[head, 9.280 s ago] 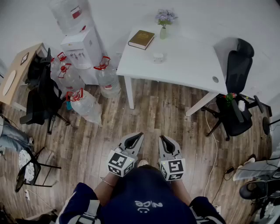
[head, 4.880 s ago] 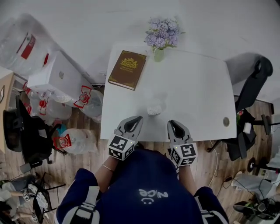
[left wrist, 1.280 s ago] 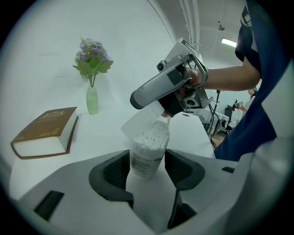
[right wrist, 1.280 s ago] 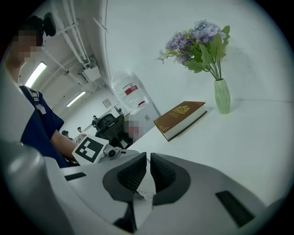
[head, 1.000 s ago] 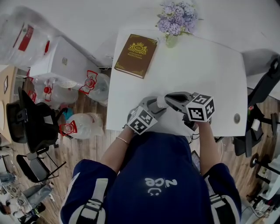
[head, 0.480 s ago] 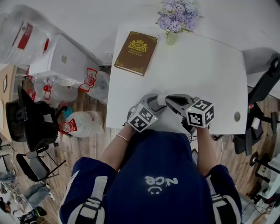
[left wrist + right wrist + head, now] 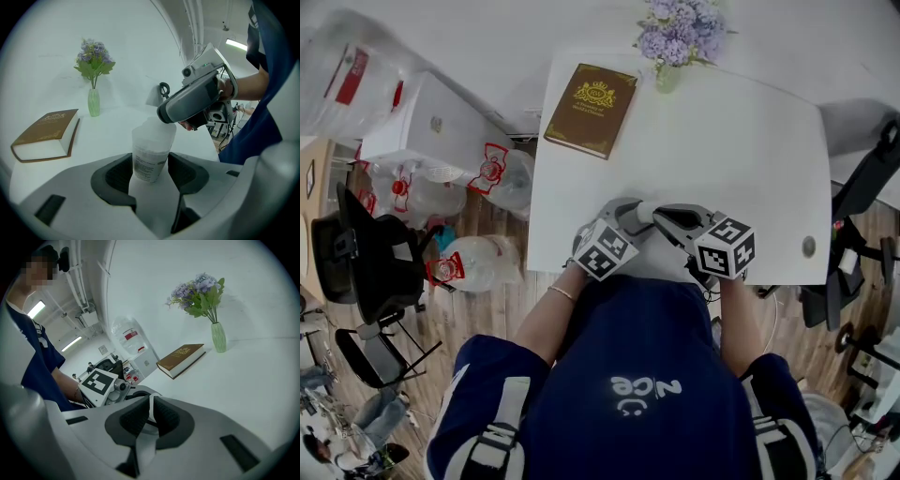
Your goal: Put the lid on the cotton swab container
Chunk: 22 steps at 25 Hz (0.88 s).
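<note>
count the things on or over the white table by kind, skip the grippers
book: 1
vase of flowers: 1
cotton swab container: 1
lid, at the container's top: 1
total: 4

The container (image 7: 149, 157) stands near the bench's (image 7: 750, 141) front edge, flanked on both sides by the left hand-held gripper (image 7: 150, 165) clamped on it. Directly above it is the right hand-held gripper (image 7: 151, 405), pinching the lid (image 7: 157, 125). Beyond the container the bench is bare up to the book (image 7: 591, 97) and flower vase (image 7: 667, 77). To the container's right is open surface.
</note>
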Tool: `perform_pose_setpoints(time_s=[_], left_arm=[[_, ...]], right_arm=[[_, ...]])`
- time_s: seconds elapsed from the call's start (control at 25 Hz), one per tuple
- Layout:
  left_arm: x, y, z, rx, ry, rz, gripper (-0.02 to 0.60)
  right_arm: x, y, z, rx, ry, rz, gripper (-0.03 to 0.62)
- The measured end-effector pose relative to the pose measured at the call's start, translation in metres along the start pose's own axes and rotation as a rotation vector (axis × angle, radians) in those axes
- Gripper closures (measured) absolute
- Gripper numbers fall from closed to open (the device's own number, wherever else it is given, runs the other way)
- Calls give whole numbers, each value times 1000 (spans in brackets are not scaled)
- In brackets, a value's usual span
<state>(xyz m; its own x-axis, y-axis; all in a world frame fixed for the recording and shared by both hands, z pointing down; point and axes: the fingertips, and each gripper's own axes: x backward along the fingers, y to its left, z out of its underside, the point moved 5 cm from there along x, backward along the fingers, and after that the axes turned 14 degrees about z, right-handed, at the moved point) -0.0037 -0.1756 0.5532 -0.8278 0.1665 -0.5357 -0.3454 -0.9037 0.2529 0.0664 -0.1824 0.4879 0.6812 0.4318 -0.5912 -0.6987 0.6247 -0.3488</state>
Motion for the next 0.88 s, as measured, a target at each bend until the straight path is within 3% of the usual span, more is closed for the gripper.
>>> perform_pose_setpoints(time_s=[0.6,0.76,0.88], left_arm=[[-1,2,-1,-11,-5,1,325],[-2,0,0,-4,-3,9,325],[-1,0,0,-3,3,4,325]], right_arm=[[-1,8,4,112,-41,124,537],[0,12,5,184,-64,178,537],[0,12,7,174,-77,195,537]])
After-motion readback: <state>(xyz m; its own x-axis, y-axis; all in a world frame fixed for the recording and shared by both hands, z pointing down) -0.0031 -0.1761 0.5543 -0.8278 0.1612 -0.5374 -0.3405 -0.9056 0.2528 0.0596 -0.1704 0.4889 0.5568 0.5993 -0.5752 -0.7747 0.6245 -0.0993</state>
